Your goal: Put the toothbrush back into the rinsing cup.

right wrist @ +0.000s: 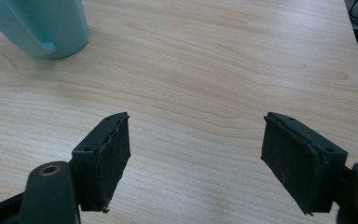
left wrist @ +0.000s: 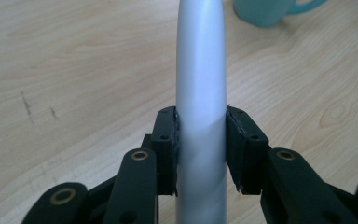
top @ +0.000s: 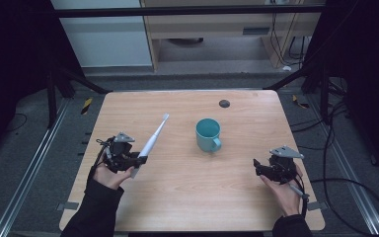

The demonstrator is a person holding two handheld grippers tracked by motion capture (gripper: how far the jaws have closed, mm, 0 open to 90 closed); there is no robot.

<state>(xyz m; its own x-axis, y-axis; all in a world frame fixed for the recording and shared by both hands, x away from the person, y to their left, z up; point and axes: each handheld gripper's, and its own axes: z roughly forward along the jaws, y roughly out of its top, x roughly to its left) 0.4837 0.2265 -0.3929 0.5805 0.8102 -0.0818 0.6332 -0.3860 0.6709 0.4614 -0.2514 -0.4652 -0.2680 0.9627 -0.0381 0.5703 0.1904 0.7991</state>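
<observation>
Left gripper (top: 139, 160) has the electric toothbrush (top: 151, 141) clamped, both pads squeezing the smooth white handle low down near its butt, seen close in the left gripper view (left wrist: 200, 93). The brush head angles up and away toward the far side of the bench (top: 177, 197), bristle end well out from the grip. The teal mug (top: 208, 134) stands upright near mid-bench, handle toward the person, off to the right of the toothbrush and apart from it. Right gripper (right wrist: 196, 161) waits over bare wood near the right edge, jaws spread wide with nothing between them.

Now the risks, as I read it. That handle is round and slick, and the hold sits far from the head, so the long end could swing or rotate in the pads if the hand tilts quickly. If it's headed for the mug, a low approach could clip the rim and tip or shove the mug. Releasing too high might let the brush bounce out or topple the mug sideways.
</observation>
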